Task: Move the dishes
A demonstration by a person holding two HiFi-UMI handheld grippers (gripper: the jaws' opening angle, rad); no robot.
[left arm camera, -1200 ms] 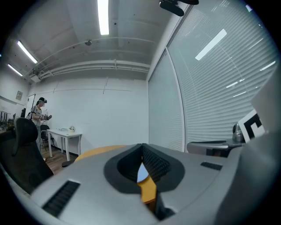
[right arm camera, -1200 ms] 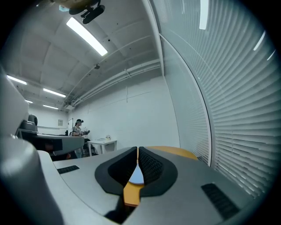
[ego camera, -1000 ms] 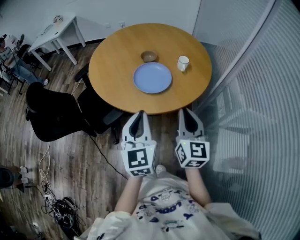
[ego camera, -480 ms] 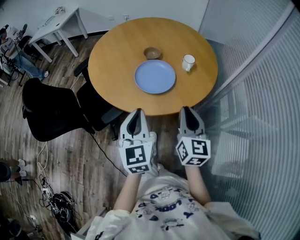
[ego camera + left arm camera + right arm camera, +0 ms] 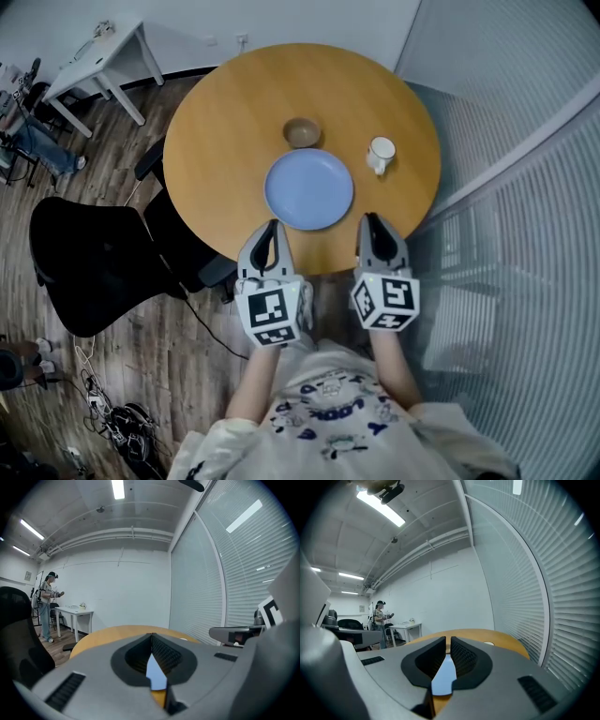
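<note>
A round wooden table (image 5: 225,122) carries a blue plate (image 5: 308,189), a small brown bowl (image 5: 302,132) just behind it and a white cup (image 5: 382,153) to the right. My left gripper (image 5: 272,228) is at the table's near edge, at the plate's near left, shut and empty. My right gripper (image 5: 372,221) is at the plate's near right, also shut and empty. In the left gripper view the left gripper (image 5: 151,635) shows a sliver of blue plate (image 5: 155,674) behind its jaws. The right gripper (image 5: 448,641) shows the same plate (image 5: 444,677).
A black office chair (image 5: 89,253) stands left of the table. A glass wall with blinds (image 5: 525,187) runs close along the right. A white desk (image 5: 94,56) is at the far left, cables (image 5: 122,417) lie on the wood floor, and a person (image 5: 47,604) stands far off.
The table and dishes have come nearer in the head view. Both grippers now reach the table's near edge beside the plate. The dishes keep their places on the table.
</note>
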